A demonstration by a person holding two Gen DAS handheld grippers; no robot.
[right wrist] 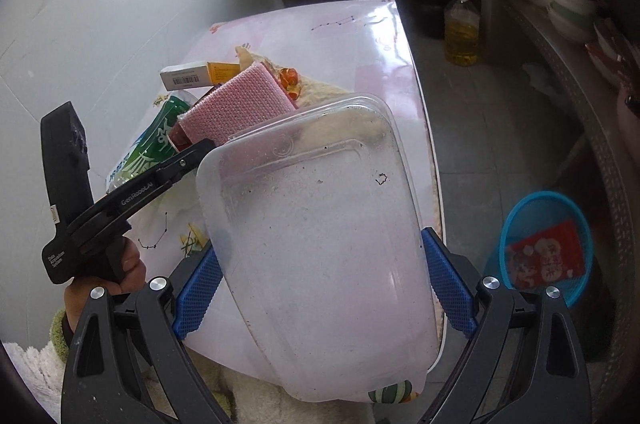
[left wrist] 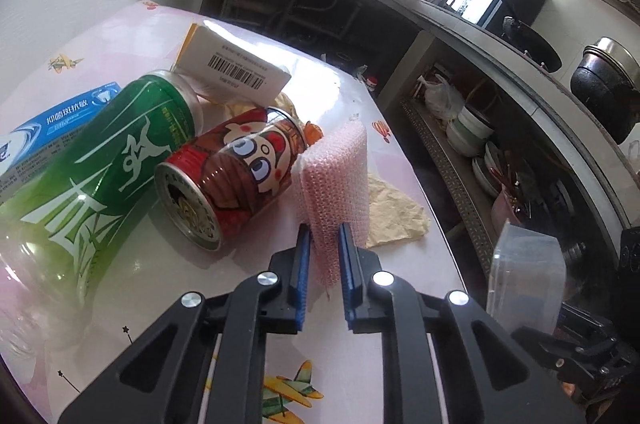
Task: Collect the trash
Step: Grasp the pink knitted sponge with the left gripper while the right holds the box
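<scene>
Left gripper (left wrist: 324,236) pinches pink bubble wrap (left wrist: 336,180) beside 2 cans; right gripper (right wrist: 324,288) clamps plastic container (right wrist: 320,244)

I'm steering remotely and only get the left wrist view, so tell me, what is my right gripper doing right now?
Observer: The right gripper grips a clear plastic container across its width, between its blue pads.
Operator: Is there a bin anywhere? I don't see one.
Observer: Yes, a blue mesh bin stands on the floor beside the table, right of that container in the right wrist view.
Operator: Anything in it?
Observer: A red packet lies inside.
Operator: And my left gripper, seen from there?
Observer: The left gripper reaches in from the left, with the pink bubble wrap at its tip, above the green bottle.
</scene>
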